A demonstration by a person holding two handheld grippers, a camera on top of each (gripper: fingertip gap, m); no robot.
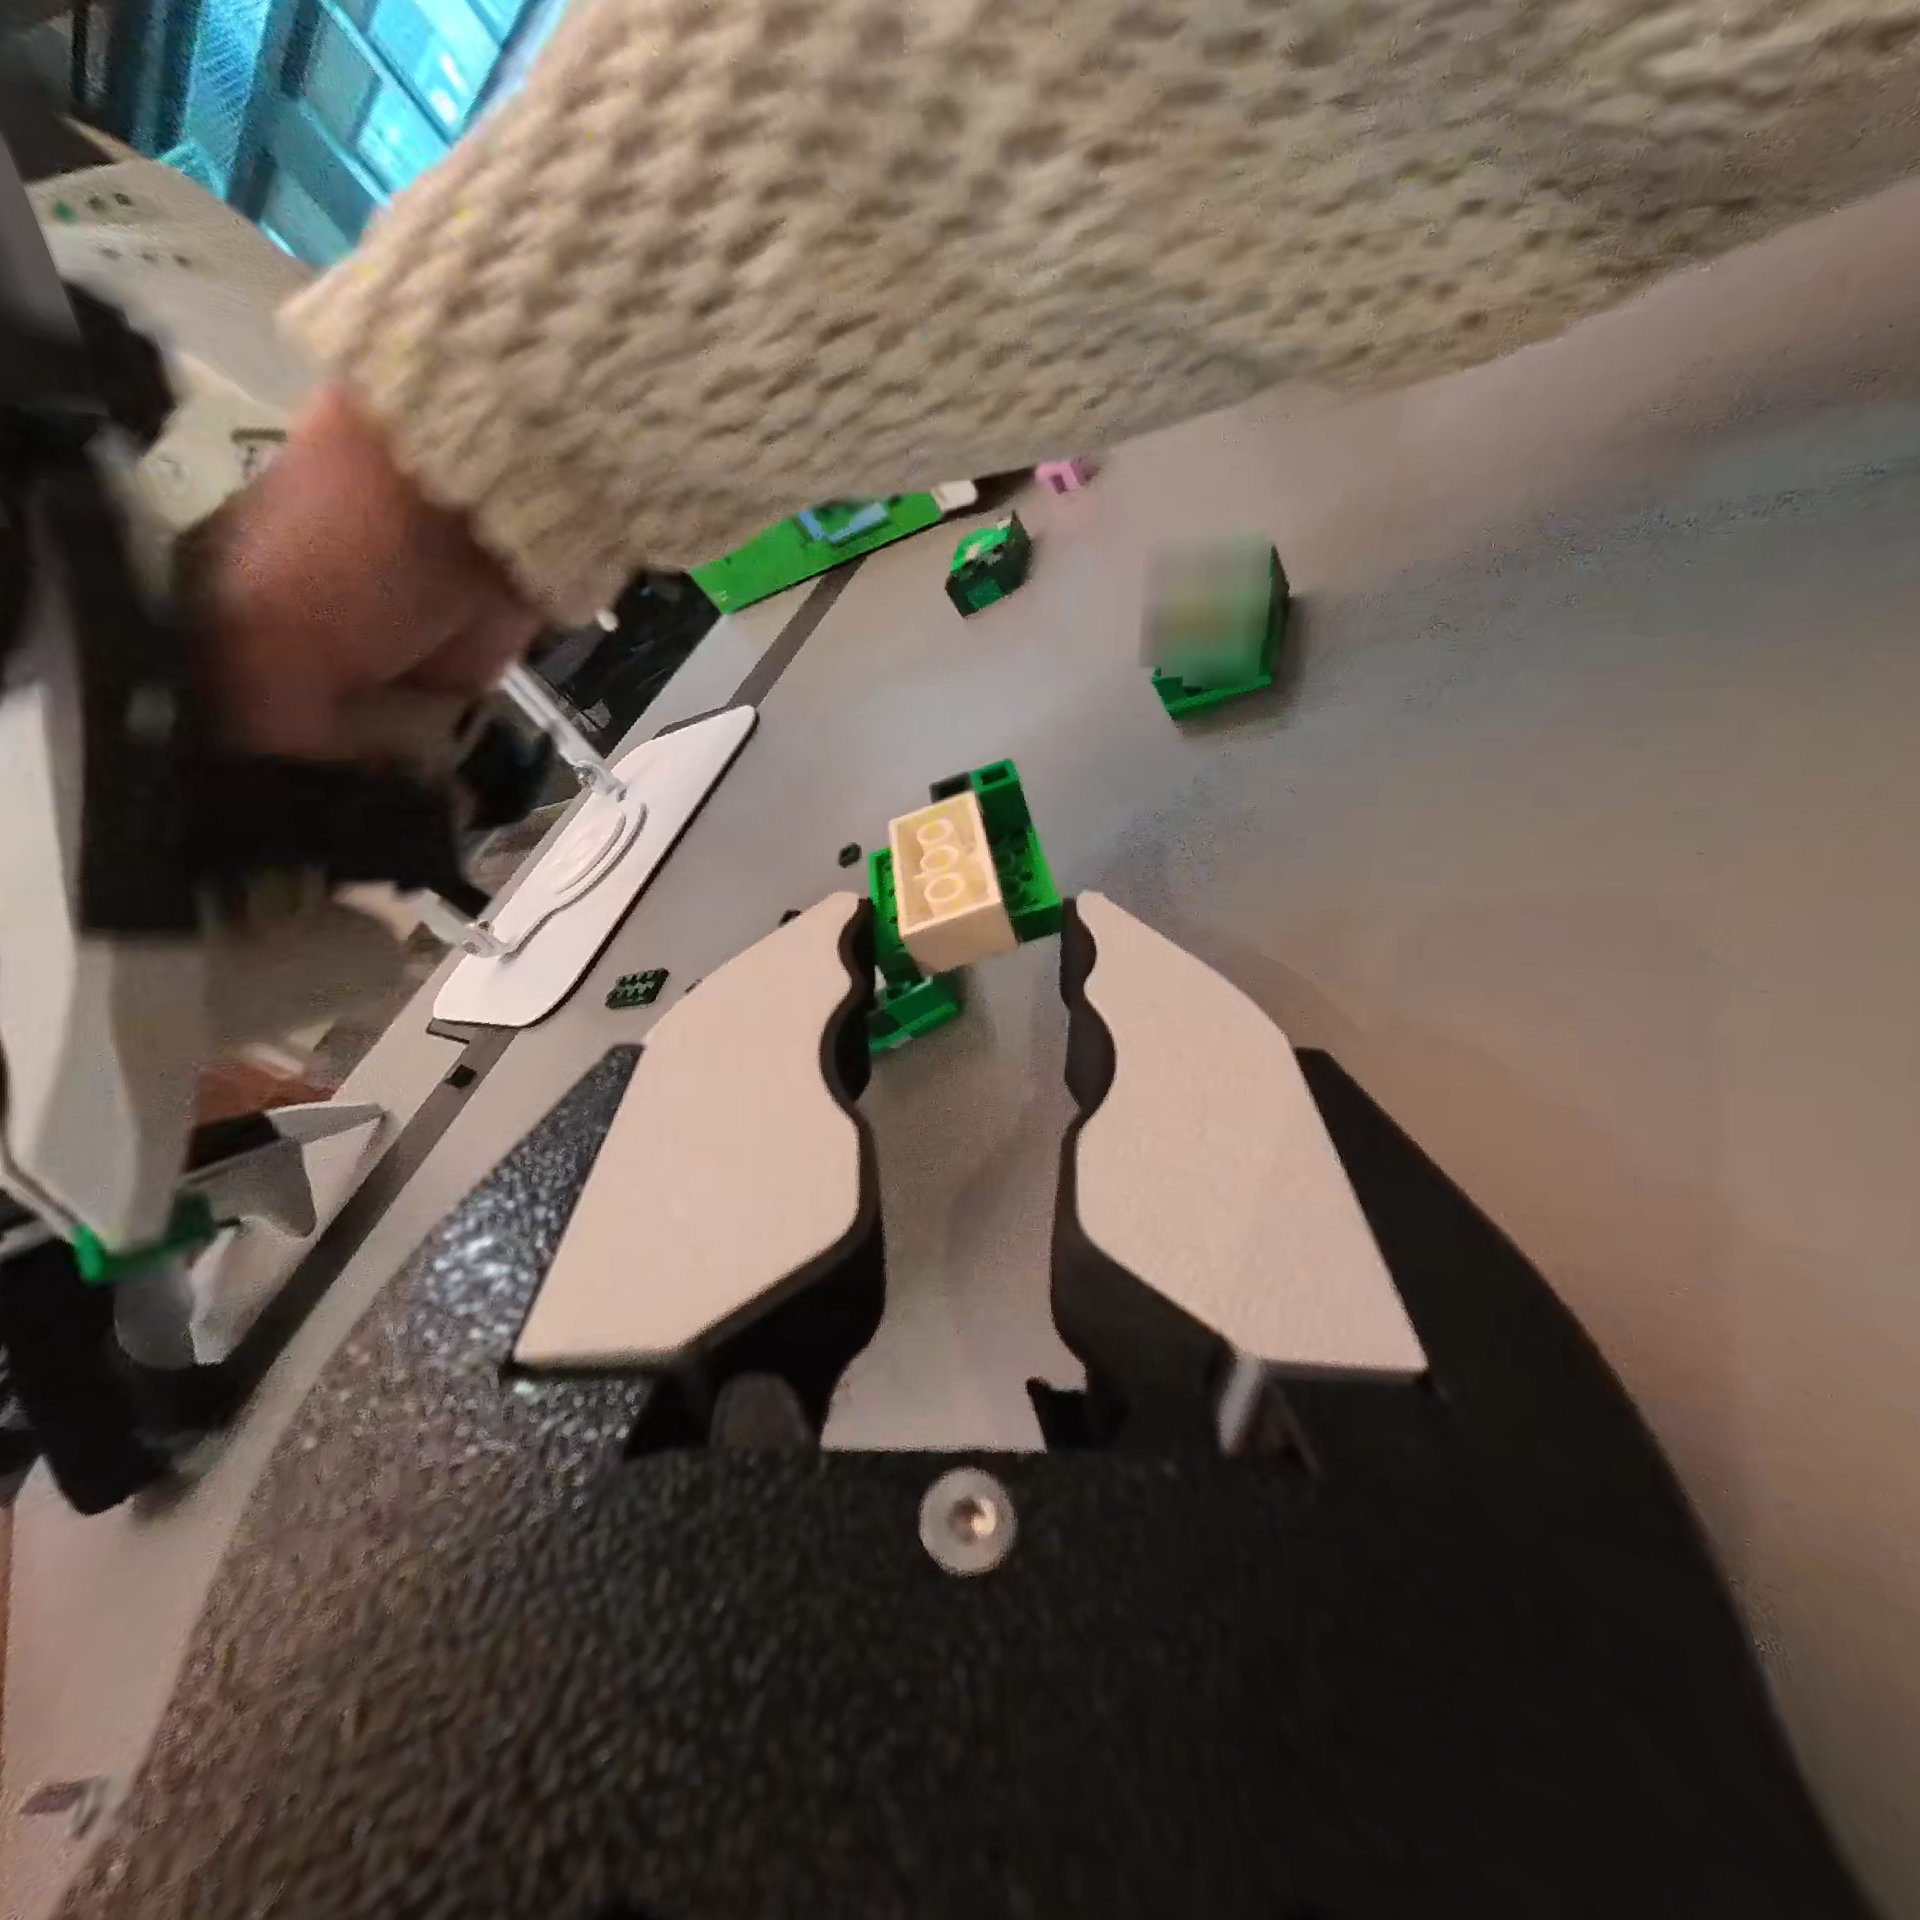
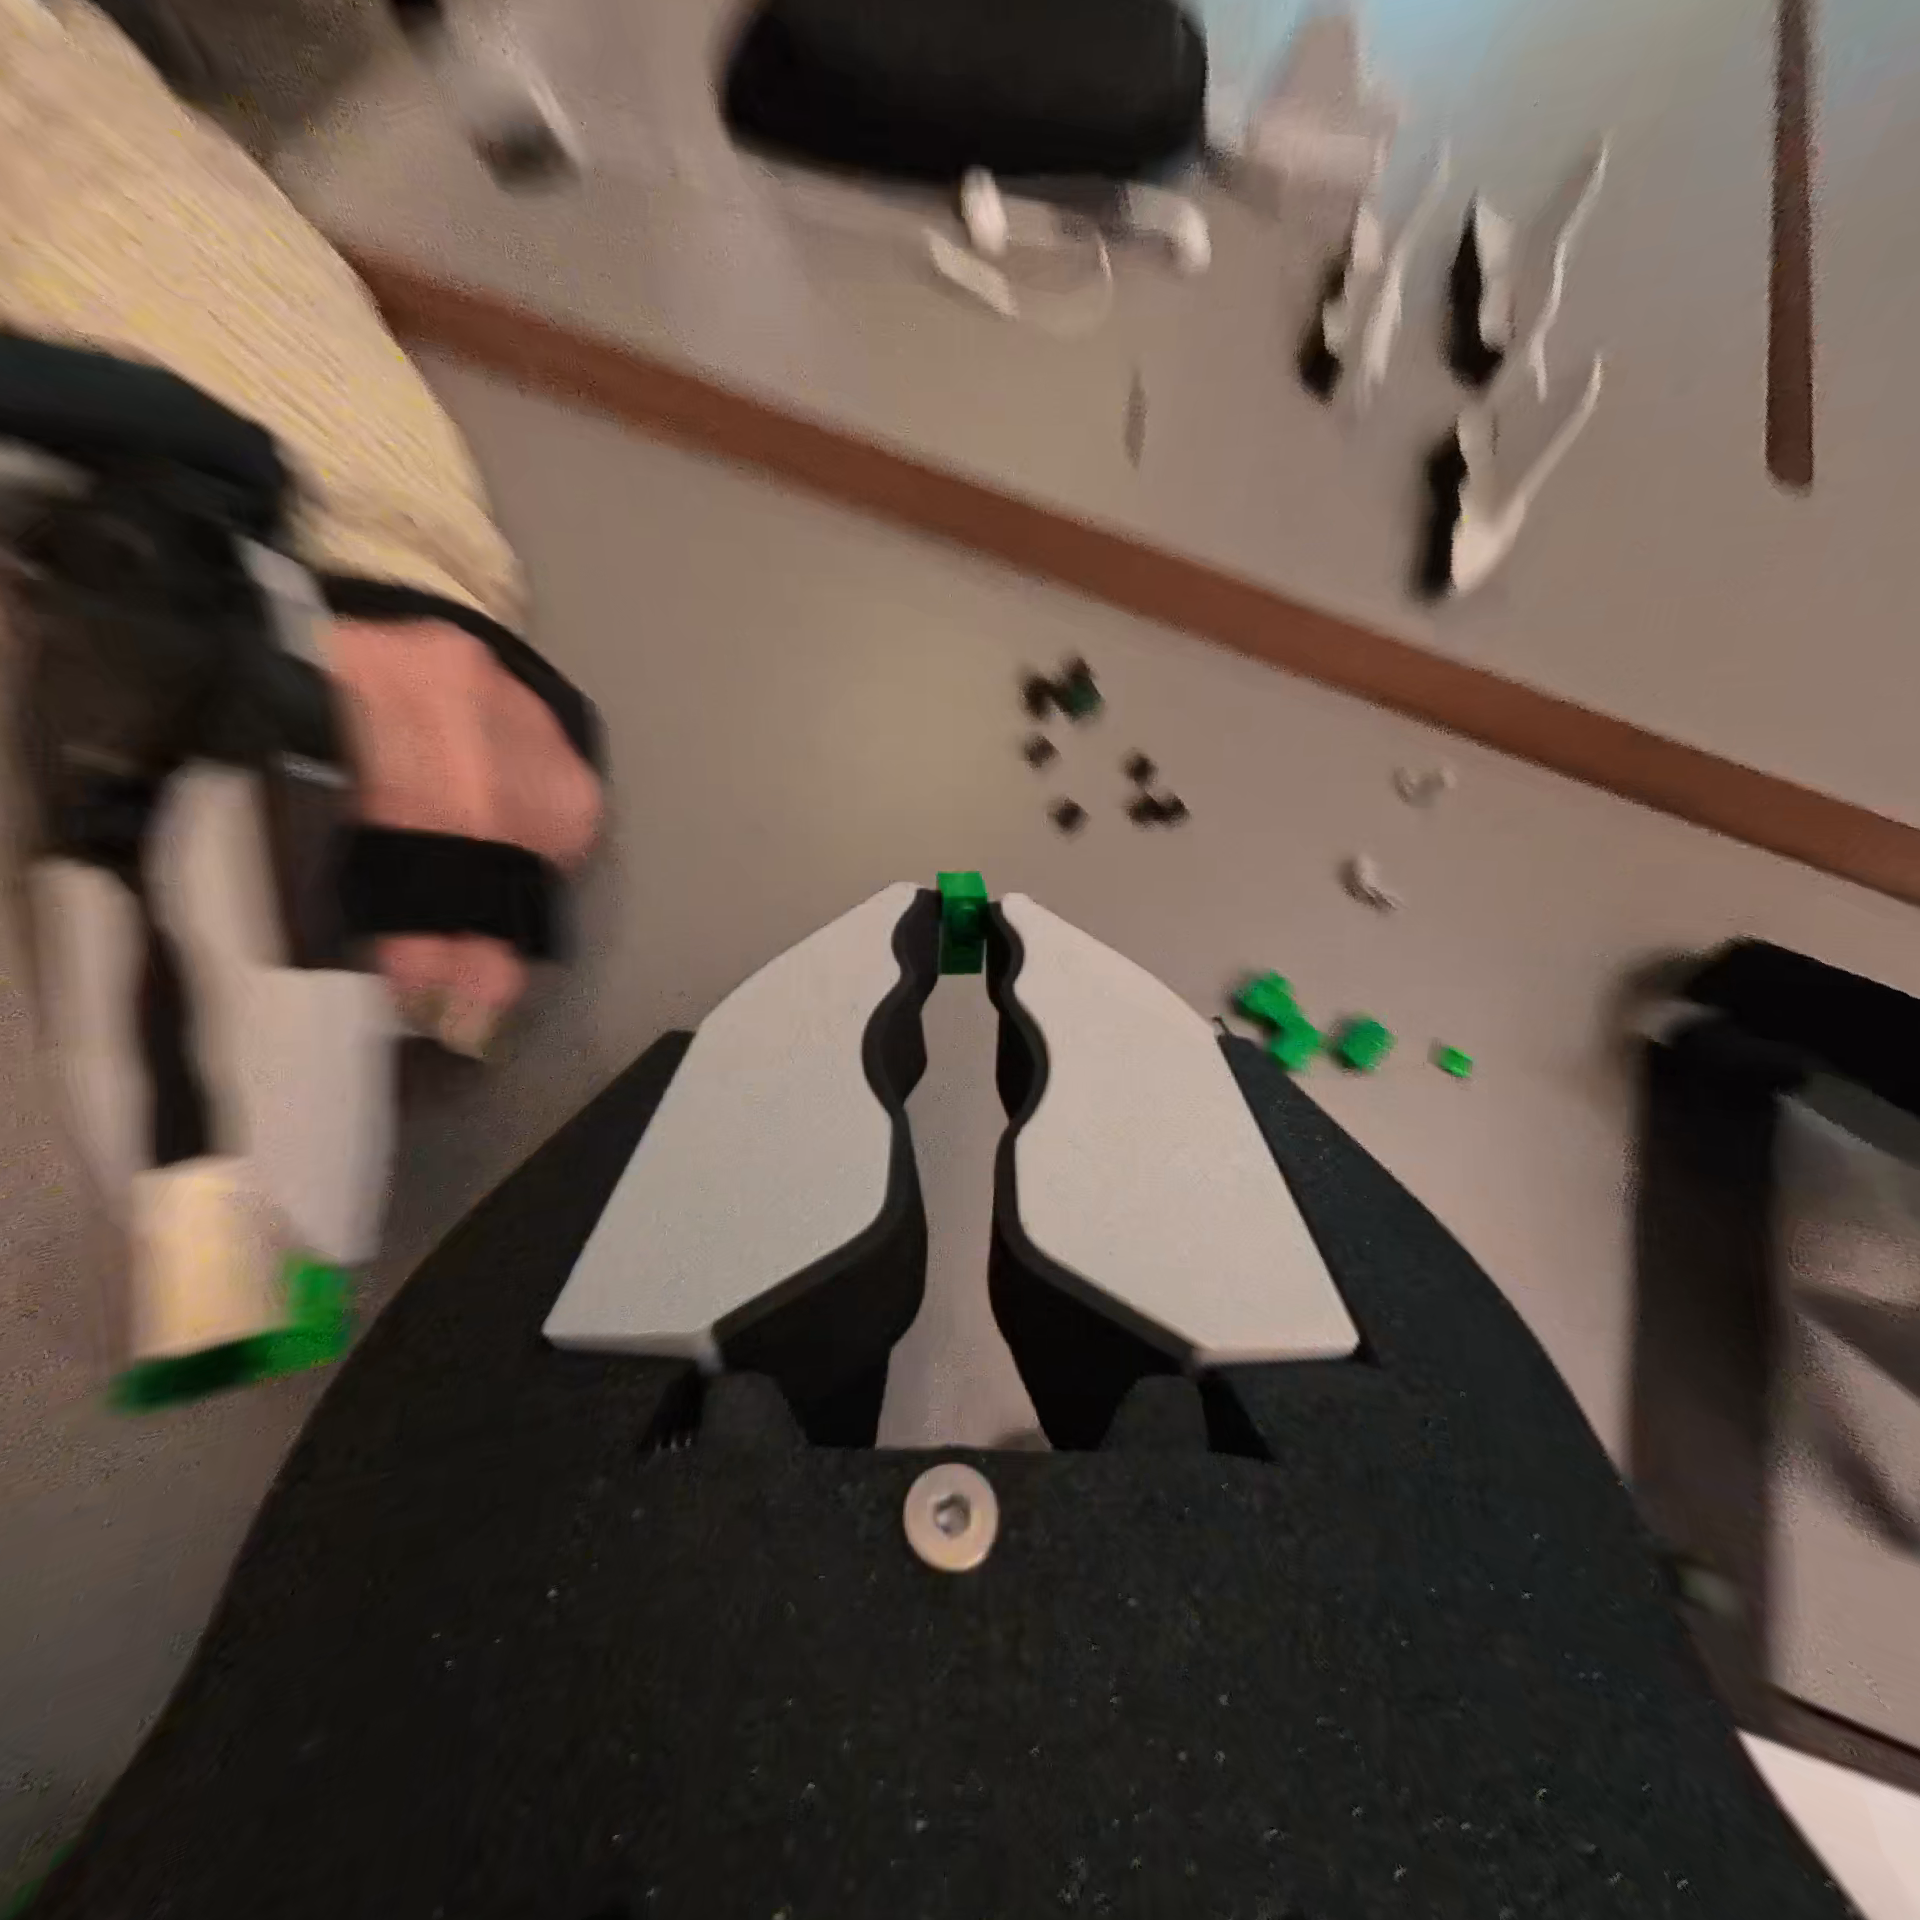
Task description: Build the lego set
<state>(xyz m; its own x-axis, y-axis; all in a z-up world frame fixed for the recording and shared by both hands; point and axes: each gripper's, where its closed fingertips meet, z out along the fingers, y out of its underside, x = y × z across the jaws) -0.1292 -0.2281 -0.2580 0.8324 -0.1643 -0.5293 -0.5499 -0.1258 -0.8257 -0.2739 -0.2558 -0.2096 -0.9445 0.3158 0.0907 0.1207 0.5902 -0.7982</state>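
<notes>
My left gripper [image 1: 966,925] is shut on a small assembly [image 1: 971,894], a cream brick on green bricks, and holds it above the grey table [image 1: 1455,935]. It also shows blurred at the left of the right wrist view [image 2: 218,1320], with green at its tips. My right gripper [image 2: 961,914] is shut on a small green piece [image 2: 958,925] between its fingertips. It shows at the far left of the left wrist view [image 1: 114,1247], held by a hand in a cream knitted sleeve [image 1: 1039,260].
A green baseplate [image 1: 800,556], a dark green piece [image 1: 987,566], a green build [image 1: 1221,634] and a pink piece [image 1: 1065,475] lie farther back. A white card [image 1: 603,873] lies near the table edge. Loose green pieces [image 2: 1309,1029] and dark pieces [image 2: 1091,748] are scattered ahead of the right gripper.
</notes>
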